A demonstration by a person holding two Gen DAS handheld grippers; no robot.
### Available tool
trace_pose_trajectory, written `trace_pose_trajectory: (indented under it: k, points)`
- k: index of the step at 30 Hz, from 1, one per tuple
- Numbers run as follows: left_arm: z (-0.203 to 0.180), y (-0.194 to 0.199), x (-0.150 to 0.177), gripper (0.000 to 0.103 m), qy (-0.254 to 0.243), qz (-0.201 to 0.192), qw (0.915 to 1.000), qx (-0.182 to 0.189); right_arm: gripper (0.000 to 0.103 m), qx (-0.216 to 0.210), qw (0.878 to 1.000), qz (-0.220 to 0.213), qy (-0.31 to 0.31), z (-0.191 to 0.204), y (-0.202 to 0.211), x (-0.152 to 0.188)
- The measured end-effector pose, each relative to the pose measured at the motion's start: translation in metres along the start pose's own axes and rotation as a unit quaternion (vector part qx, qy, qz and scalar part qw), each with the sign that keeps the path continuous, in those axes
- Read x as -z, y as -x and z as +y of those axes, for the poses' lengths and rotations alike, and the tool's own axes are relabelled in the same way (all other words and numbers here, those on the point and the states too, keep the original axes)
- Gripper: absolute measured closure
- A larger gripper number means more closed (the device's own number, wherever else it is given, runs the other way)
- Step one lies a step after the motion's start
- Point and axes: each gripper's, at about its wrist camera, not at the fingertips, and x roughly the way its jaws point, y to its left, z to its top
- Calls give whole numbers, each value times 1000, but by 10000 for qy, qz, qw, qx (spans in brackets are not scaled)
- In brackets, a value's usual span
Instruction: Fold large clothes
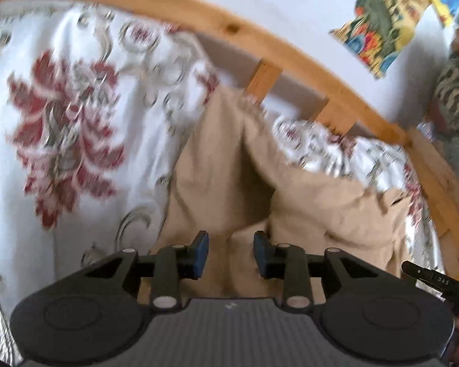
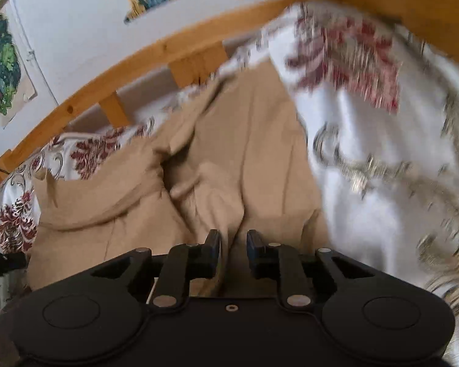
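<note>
A tan garment (image 1: 229, 165) lies bunched on a bed with a white, red-flowered cover (image 1: 64, 116). My left gripper (image 1: 231, 255) stands over its near edge with a fold of tan cloth between the blue pads; the jaws are partly apart. In the right wrist view the same garment (image 2: 254, 140) runs away from me, and my right gripper (image 2: 233, 253) has its jaws narrowly apart with a ridge of tan cloth pinched between them. The other gripper's tip (image 1: 434, 278) shows at the right edge of the left wrist view.
A wooden bed rail (image 1: 260, 42) with slats curves behind the bed, also in the right wrist view (image 2: 113, 82). Colourful posters (image 1: 388, 15) hang on the white wall. A striped cloth item (image 1: 456, 98) sits at the far right.
</note>
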Motion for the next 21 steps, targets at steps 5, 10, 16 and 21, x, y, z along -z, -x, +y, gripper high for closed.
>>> trace_pose_trajectory:
  k: [5, 10, 16, 21]
  points:
    - [-41, -21, -9, 68, -699, 74, 9966, 426, 76, -429, 9927, -307, 1086, 48, 2, -12]
    - [-69, -74, -7, 71, -1298, 249, 9910, -192, 66, -287, 9915, -65, 1266, 70, -44, -21]
    - [-71, -115, -14, 73, -1444, 82, 9882, -507, 70, -78, 9895, -46, 1440, 70, -105, -46]
    - [-59, -94, -14, 71, -1042, -30, 9944, -194, 69, -131, 9885, -120, 1500, 69, -103, -48]
